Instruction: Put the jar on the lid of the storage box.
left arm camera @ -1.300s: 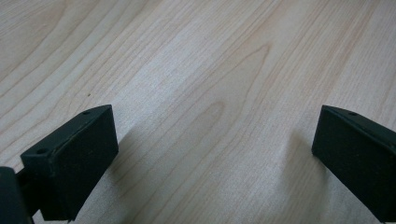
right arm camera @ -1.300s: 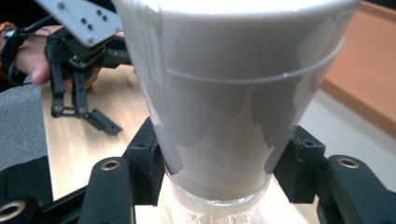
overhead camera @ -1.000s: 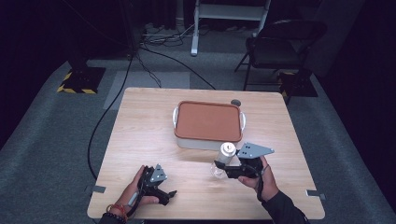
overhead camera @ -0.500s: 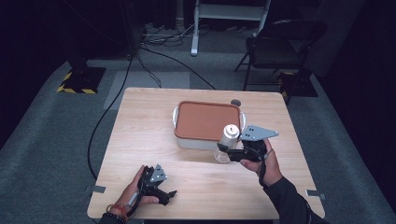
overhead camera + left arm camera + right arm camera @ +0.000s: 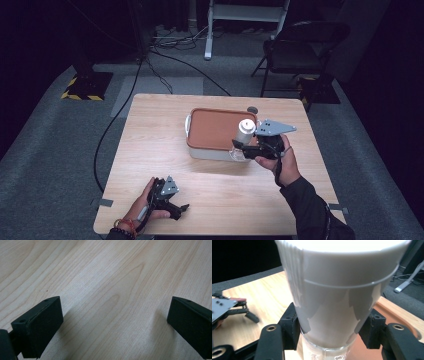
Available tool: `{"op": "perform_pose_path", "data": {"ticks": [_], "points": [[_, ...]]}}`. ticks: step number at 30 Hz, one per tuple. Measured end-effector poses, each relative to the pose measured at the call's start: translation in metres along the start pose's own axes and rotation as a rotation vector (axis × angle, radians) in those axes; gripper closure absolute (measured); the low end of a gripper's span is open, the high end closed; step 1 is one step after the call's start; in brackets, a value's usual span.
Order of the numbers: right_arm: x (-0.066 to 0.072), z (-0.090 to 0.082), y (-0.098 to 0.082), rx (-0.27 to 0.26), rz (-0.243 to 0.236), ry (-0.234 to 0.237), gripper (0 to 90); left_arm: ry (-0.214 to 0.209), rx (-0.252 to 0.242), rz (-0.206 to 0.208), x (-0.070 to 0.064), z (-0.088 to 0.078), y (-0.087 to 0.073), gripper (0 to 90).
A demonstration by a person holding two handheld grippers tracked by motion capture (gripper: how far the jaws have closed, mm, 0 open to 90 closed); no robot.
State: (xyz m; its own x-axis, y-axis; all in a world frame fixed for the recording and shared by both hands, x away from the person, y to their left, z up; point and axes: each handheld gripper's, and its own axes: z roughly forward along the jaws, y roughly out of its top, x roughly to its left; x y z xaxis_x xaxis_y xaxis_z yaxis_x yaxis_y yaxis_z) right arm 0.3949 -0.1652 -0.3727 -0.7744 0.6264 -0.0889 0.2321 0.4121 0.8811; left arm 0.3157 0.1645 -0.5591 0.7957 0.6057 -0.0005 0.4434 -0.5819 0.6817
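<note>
Bottle [image 5: 244,134] with a white cap and clear lower body held in the right gripper [image 5: 248,145], fingers [image 5: 291,326] clamped on either side just below the cap. It hangs upright at the near right corner of the white bin [image 5: 212,151], partly over the bin's terracotta-coloured lid [image 5: 215,129]. It appears lifted off the desk [image 5: 150,130], though its base is not clear in the high view.

Left gripper [image 5: 181,209] rests low at the near left of the desk, well apart from the bin. Its fingers [image 5: 40,325] stand wide with nothing but bare wood grain between them.

Progress, as a judgement: the pickup is done and the carry is well along, the bottle having reached the bin. Left to do is the set-down, likely on the lid, and the release. The lid sits closed on the bin.

Writing: none readable. The cap is plain white and ribbed near the top. The clear body shows faint marks at the bottom of the right gripper view, too blurred to read.
</note>
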Motion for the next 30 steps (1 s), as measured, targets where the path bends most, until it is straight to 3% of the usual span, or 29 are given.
{"op": "perform_pose_path", "data": {"ticks": [16, 30], "points": [[-0.023, 0.022, 0.015, 0.036, 0.014, -0.055, 43.2, 0.0, 0.001, 0.001, 0.0, 0.0, 0.0, 0.2], [-0.041, 0.048, 0.007, 0.078, 0.074, -0.104, 43.2, 0.0, 0.001, 0.001, 0.0, 0.0, 0.0, 0.2]]}}
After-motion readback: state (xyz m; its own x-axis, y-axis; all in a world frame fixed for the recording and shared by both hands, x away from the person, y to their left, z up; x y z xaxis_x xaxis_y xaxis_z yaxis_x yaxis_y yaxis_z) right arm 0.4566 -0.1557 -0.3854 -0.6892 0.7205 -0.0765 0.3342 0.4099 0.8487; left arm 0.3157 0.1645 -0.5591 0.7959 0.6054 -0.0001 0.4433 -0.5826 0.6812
